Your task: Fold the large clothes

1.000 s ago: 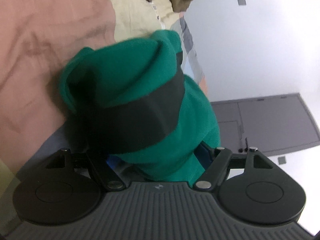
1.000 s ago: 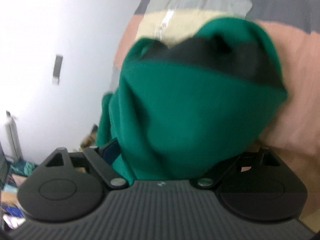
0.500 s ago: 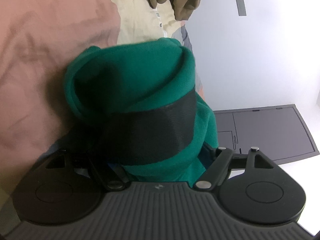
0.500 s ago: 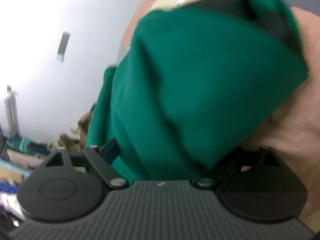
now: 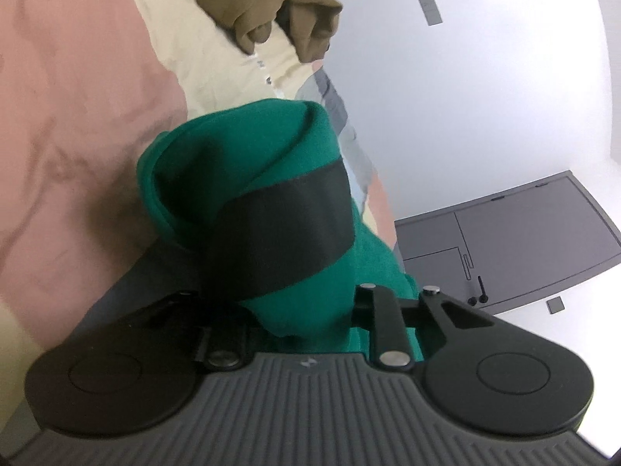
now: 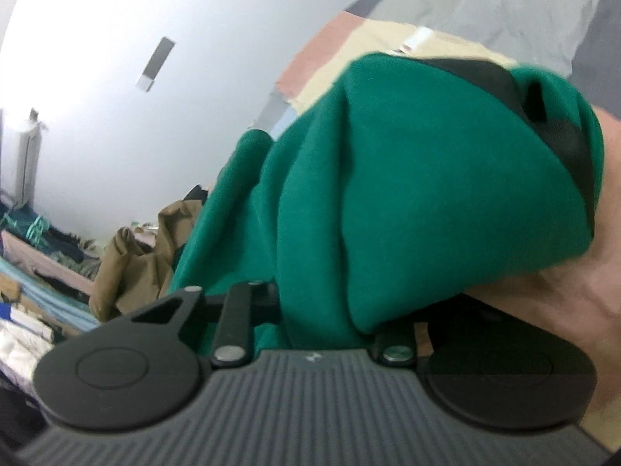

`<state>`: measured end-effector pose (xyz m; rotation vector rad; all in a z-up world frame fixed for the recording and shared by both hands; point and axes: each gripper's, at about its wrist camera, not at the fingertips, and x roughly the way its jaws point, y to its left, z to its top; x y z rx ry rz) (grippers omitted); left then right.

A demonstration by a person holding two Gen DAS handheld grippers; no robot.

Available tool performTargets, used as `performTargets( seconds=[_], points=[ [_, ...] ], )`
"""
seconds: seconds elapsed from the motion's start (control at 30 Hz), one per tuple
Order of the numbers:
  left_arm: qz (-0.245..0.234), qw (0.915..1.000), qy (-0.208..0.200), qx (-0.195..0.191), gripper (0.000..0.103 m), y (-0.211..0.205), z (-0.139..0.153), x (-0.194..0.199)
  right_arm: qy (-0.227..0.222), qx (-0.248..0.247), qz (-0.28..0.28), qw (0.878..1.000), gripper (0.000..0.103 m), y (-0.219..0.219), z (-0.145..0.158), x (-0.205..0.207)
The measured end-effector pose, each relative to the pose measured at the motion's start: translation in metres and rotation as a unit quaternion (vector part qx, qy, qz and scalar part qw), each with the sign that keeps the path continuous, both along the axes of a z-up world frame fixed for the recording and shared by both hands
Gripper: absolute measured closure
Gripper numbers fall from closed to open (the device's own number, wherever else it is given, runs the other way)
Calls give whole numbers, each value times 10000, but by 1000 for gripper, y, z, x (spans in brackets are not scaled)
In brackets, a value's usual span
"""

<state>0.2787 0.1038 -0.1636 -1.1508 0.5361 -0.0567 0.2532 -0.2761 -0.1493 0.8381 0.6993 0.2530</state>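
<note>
Gripping the green sweatshirt (image 5: 248, 163) (image 6: 407, 202) with both grippers, left gripper (image 5: 306, 322) and right gripper (image 6: 322, 326) clamped on bunched fabric, I'm holding it over the patchwork bedspread (image 5: 77, 89).

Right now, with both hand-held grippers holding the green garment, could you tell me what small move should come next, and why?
Probably draw the two apart to spread the green garment; it hangs bunched over the pink bedcover, not flat enough to fold.

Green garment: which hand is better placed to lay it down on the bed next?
Left, probably. Both tongs pinch the green garment, but the left tongs face the open pink bedspread.
</note>
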Motion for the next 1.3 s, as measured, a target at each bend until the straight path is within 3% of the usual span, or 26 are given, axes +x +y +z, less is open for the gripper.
performTargets(
  seconds=[0.13,0.4,0.63,0.7,0.77,0.8,0.9,1.13,1.3],
  points=[
    [-148,9996,-11,242,77,-2,22,-22,-103,-142,161,9997,73,-4,18,-25],
    [-432,9961,501,582,77,-2,64,-85,-35,-463,527,9975,74,-10,54,-85],
    [-606,9936,722,624,76,-5,70,-117,298,-221,628,9973,74,-15,52,-119],
    [-610,9932,839,536,72,-3,62,-117,381,-240,639,9969,71,-12,46,-118],
    [-623,9929,957,322,51,0,54,-113,462,-142,588,9971,67,-12,43,-118],
    [-640,9932,947,207,47,2,52,-112,479,-114,587,9971,63,-12,43,-118],
    [-732,9940,798,161,44,3,55,-114,405,-17,628,9972,46,-13,48,-122],
    [-694,9971,-37,297,40,2,87,-115,-401,-18,607,9973,46,-15,78,-131],
    [-652,9933,-458,834,37,-3,105,-84,-807,-267,588,9946,46,-6,94,-101]
  ],
)
